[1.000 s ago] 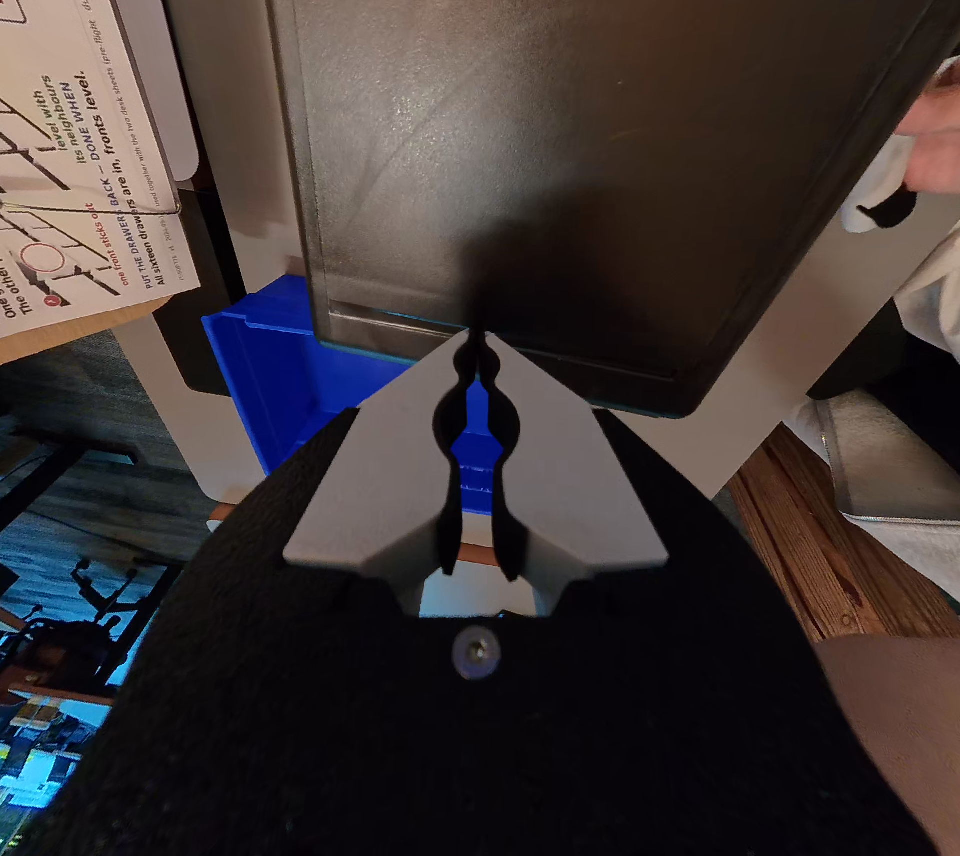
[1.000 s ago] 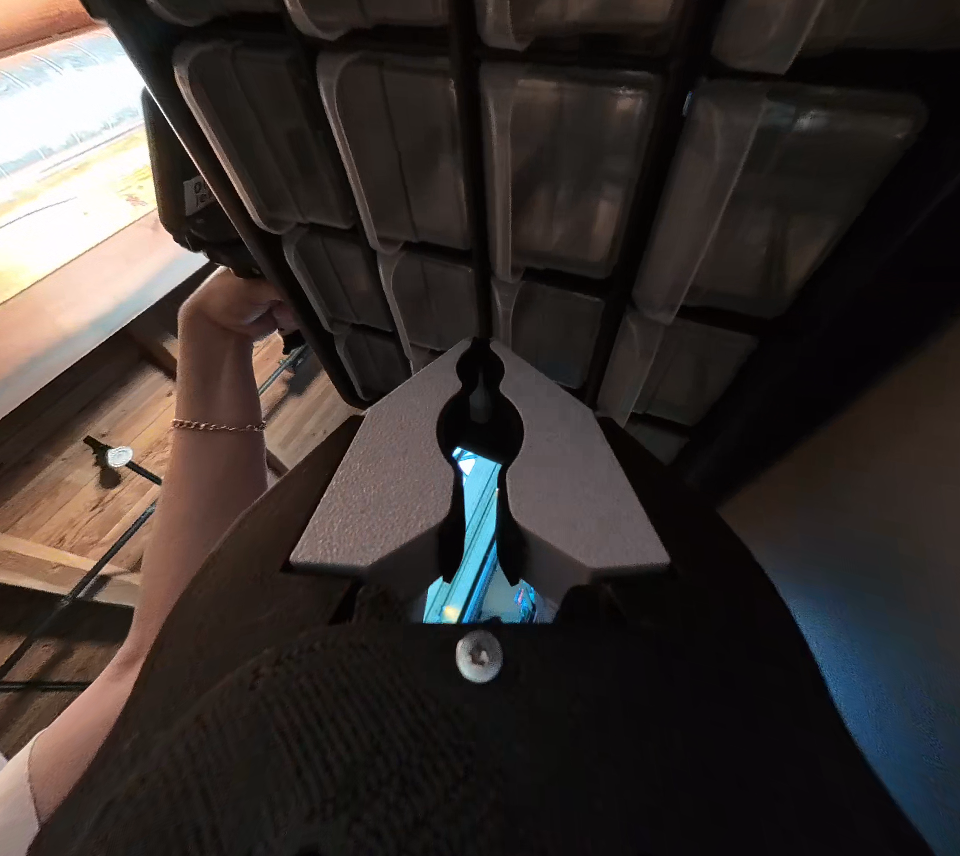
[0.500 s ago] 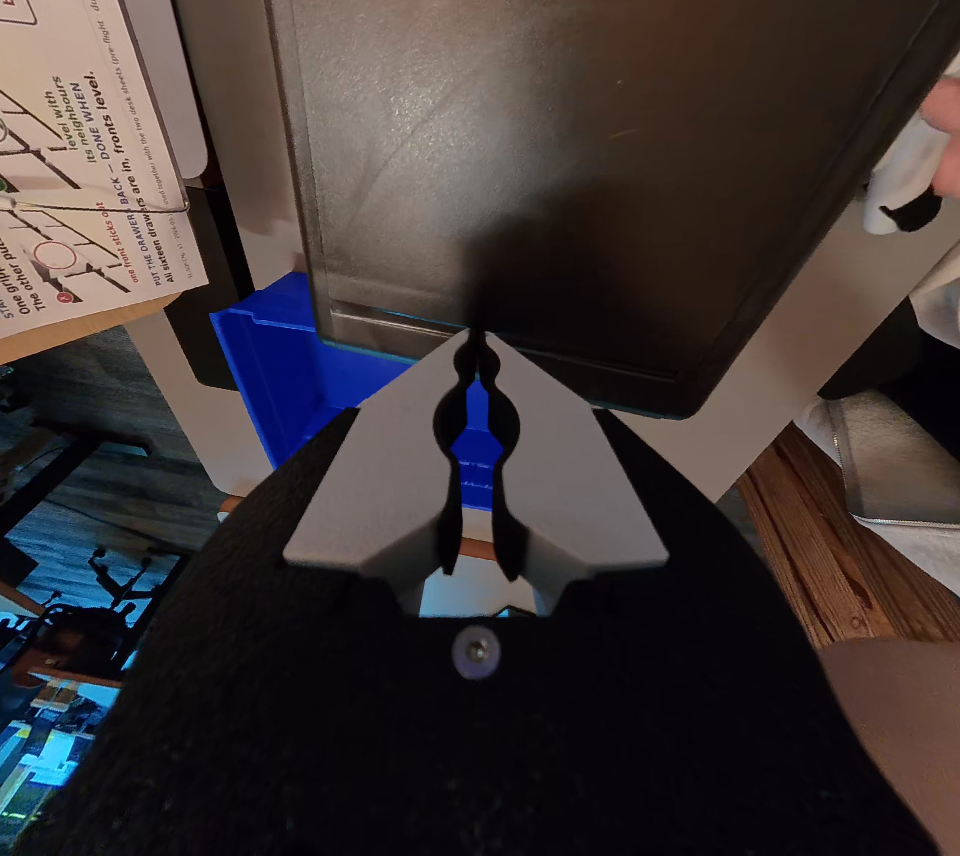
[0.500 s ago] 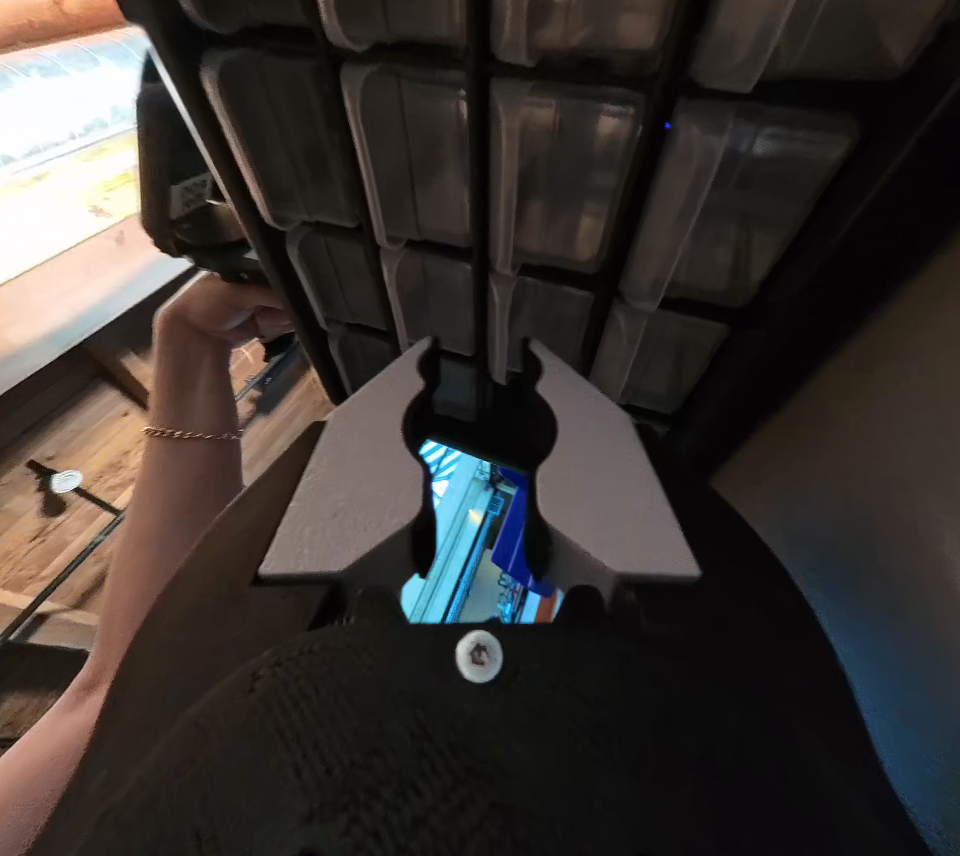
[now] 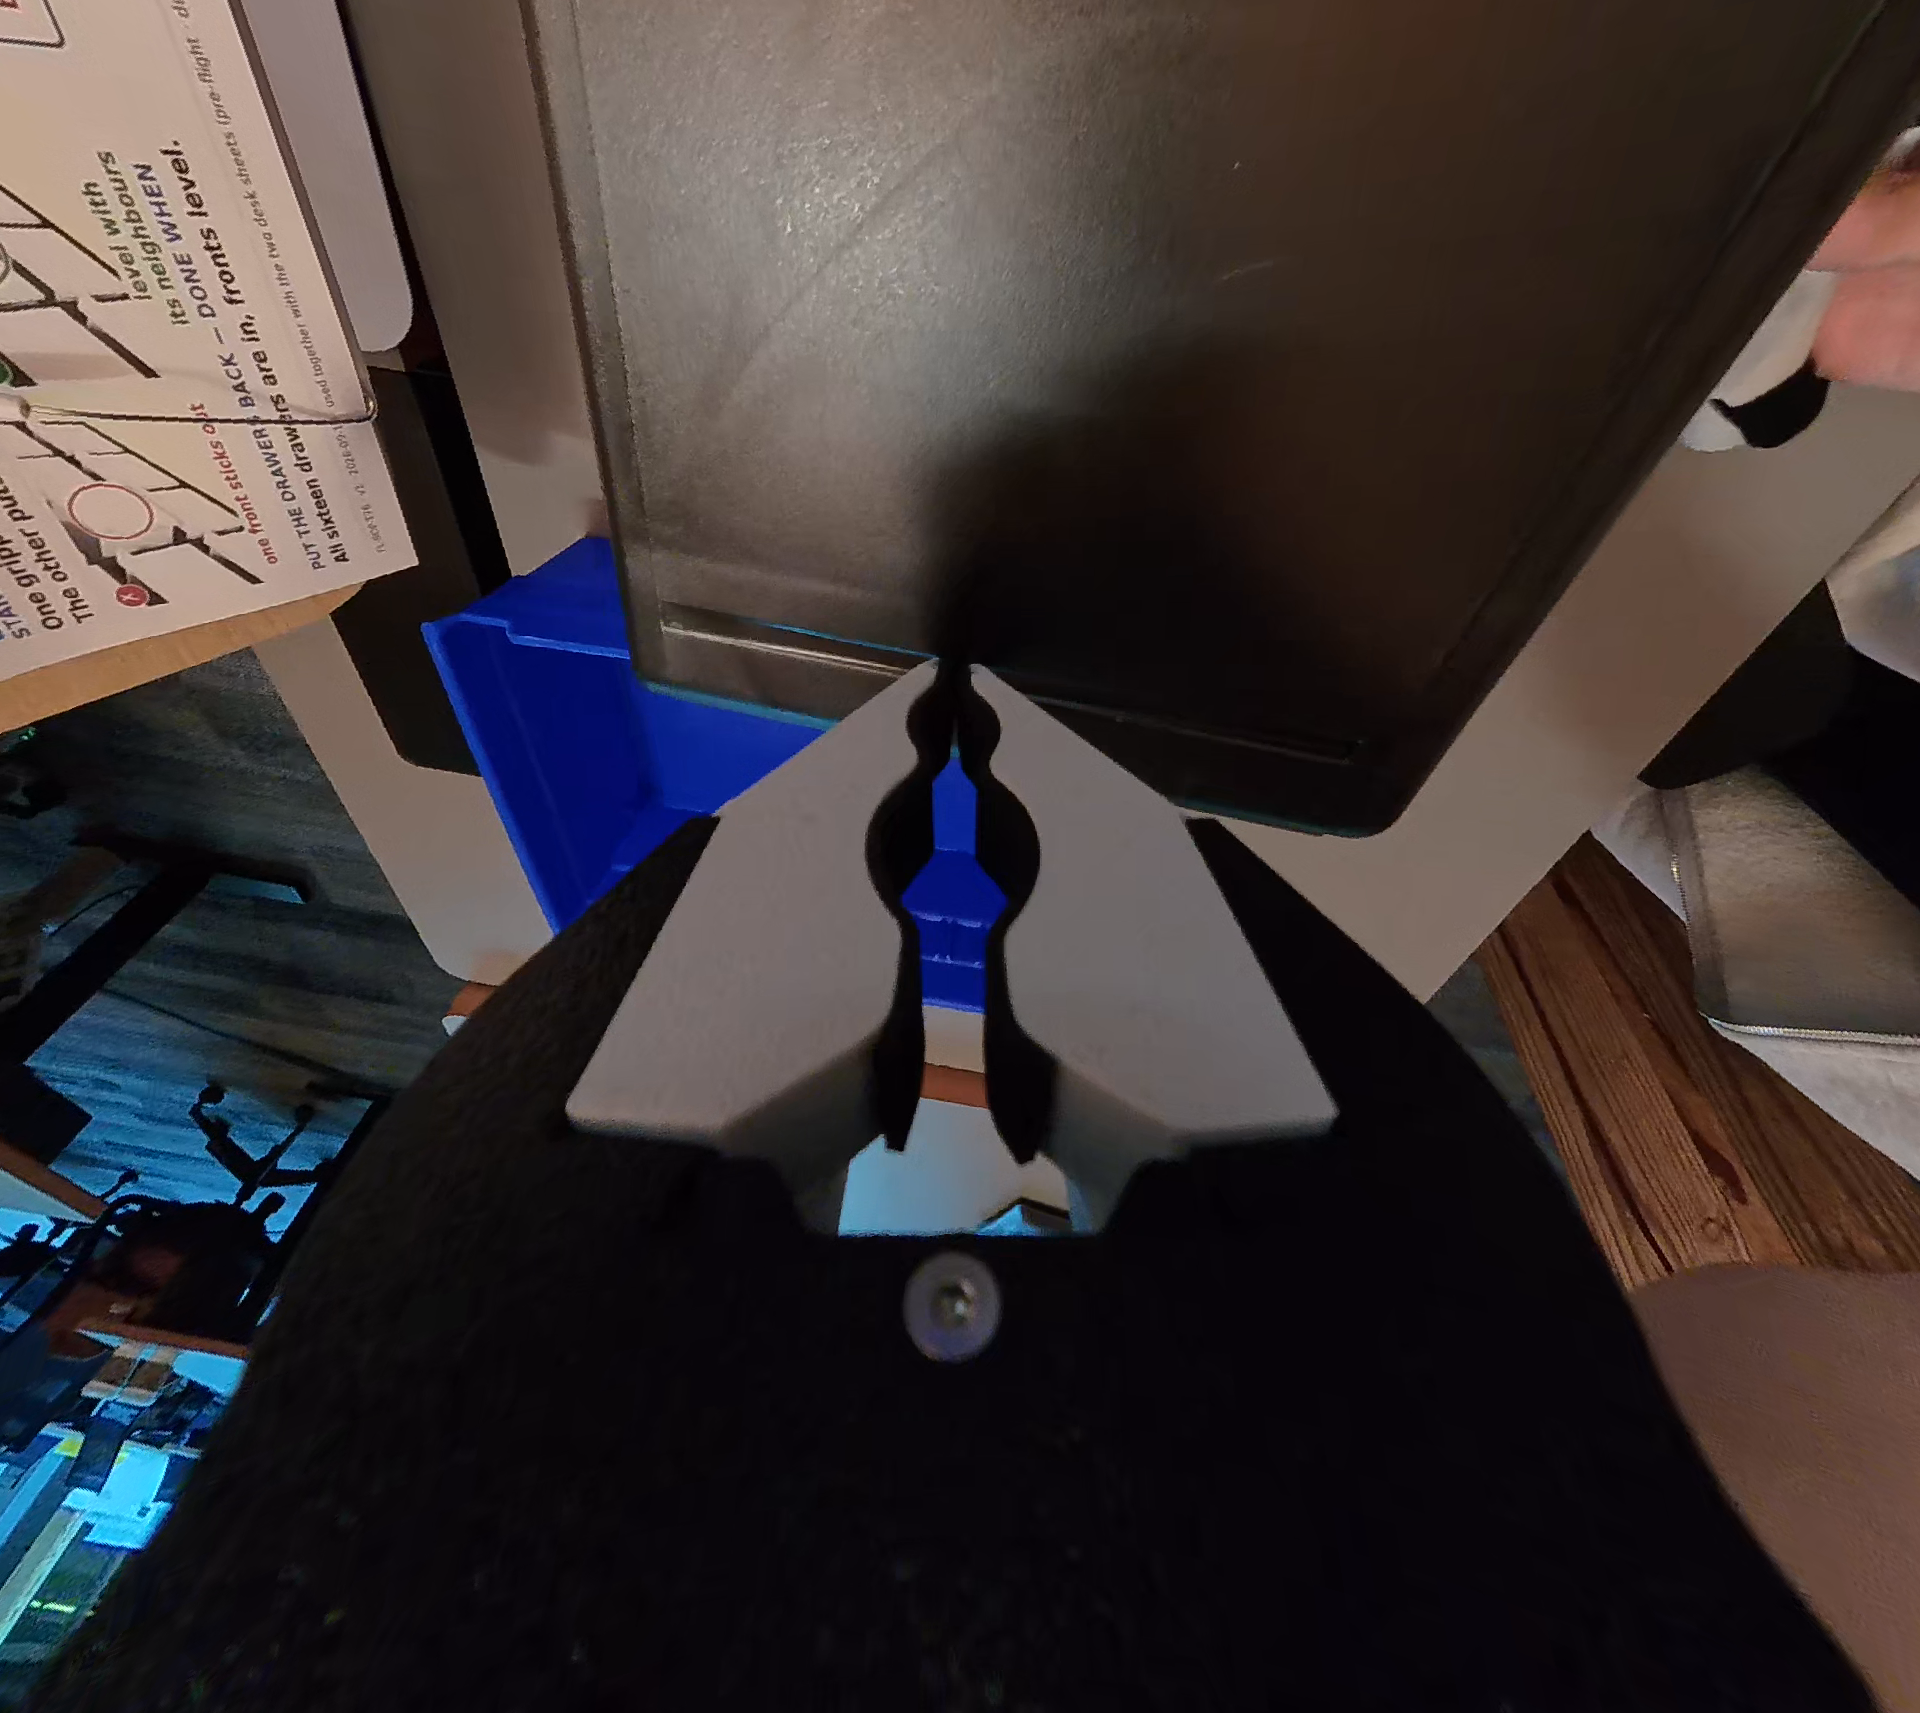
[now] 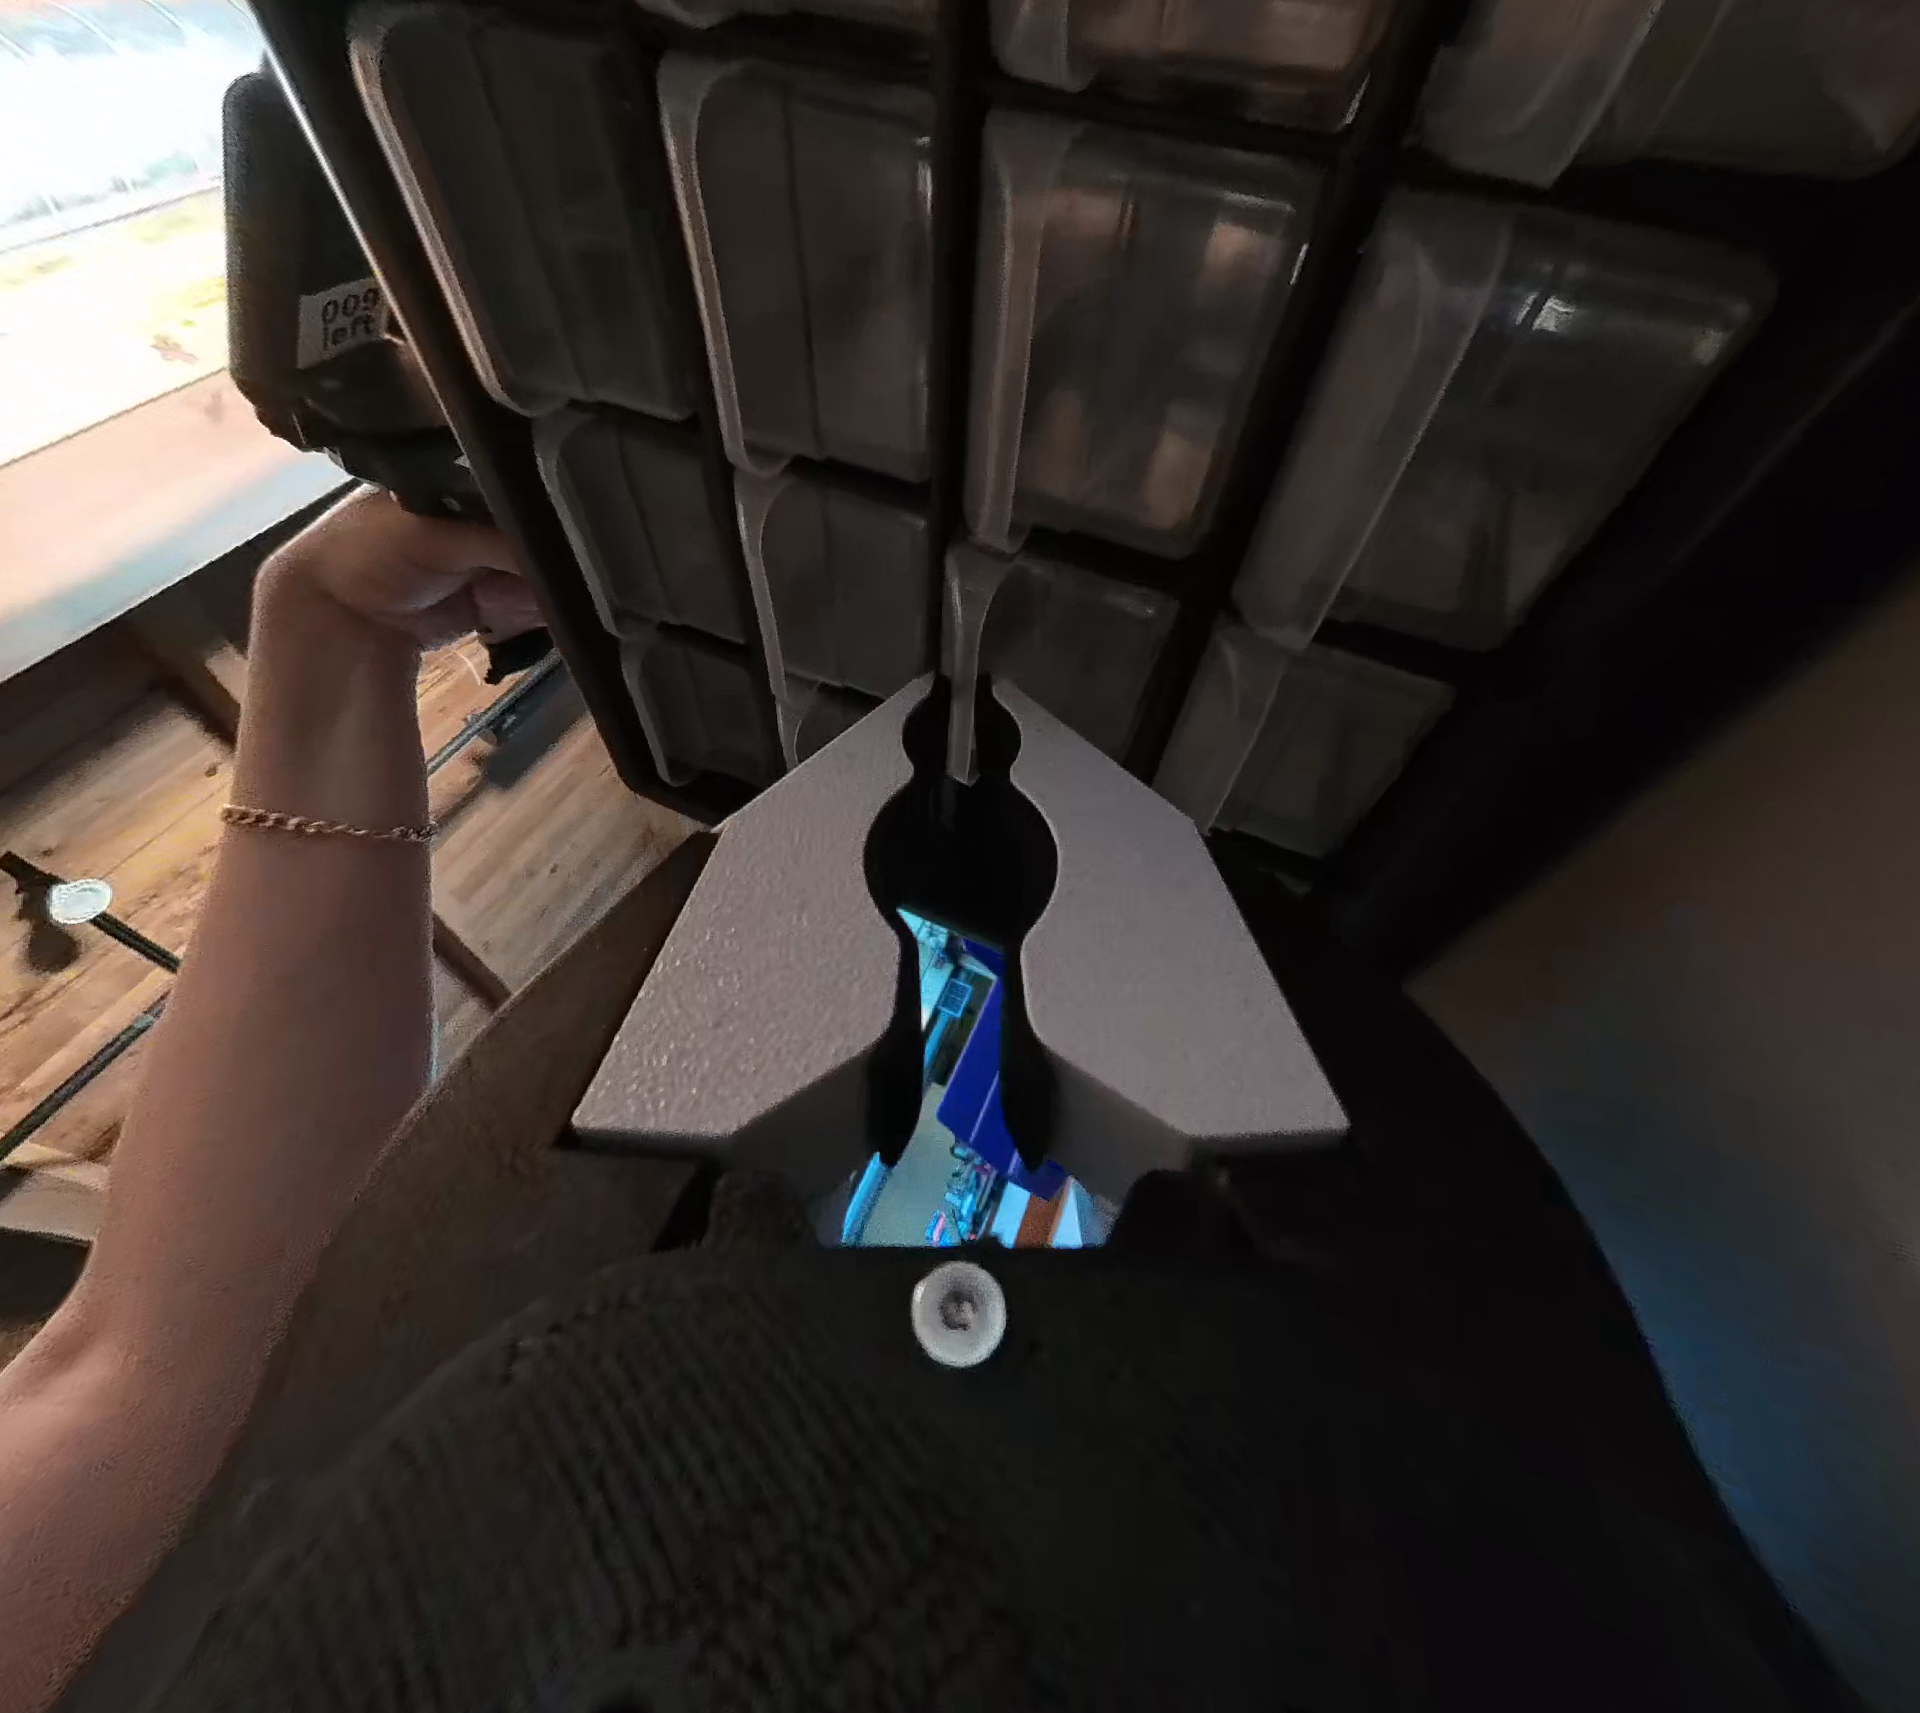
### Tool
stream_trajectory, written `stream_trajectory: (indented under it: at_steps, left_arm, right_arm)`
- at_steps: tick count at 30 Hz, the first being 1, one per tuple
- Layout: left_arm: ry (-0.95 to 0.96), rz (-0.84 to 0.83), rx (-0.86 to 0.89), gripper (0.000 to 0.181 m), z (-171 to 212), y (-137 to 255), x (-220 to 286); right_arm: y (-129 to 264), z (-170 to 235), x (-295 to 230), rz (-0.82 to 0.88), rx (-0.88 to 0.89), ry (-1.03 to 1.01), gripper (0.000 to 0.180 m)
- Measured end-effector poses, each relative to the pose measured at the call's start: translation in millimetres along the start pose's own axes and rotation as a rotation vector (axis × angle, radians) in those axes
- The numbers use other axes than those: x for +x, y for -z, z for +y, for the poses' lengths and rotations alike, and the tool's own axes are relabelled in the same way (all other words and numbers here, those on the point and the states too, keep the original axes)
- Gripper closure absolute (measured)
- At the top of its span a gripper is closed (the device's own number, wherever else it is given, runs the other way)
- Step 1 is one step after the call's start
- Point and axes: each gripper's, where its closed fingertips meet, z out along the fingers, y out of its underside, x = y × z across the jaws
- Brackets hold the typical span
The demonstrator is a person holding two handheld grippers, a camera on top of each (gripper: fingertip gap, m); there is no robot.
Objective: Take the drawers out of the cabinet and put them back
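Observation:
The black cabinet fills the top of the left wrist view, showing a plain outer panel. My left gripper is shut on that panel's near edge. In the right wrist view the cabinet front shows several clear drawers pushed into its grid. My right gripper is shut on the clear handle tab of a drawer in a low row. My left gripper shows there too, at the cabinet's left side, held by a hand.
A blue bin stands behind the cabinet. A printed instruction sheet leans at the left. The wooden table runs along the right. A person's forearm with a bracelet crosses the left of the right wrist view.
My right gripper opened, moved a little along the cabinet front, and has shut on a drawer's handle tab. My left gripper has kept its hold on the cabinet edge.

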Motion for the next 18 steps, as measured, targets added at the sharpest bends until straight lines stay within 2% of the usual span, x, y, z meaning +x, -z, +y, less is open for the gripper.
stream_trajectory:
  at_steps: [4,12,18]
  left_arm:
    - [0.001,-0.003,0.006,0.181,0,0,0]
    - [0.000,-0.011,0.008,0.181,0,0,0]
    - [0.000,-0.021,-0.004,0.181,0,0,0]
  right_arm:
    - [16,7,-8,-0.013,-0.007,0.012,0.177]
    - [77,29,-36,0.034,-0.045,0.055,0.177]
    - [94,26,-40,0.084,-0.091,0.153,0.175]
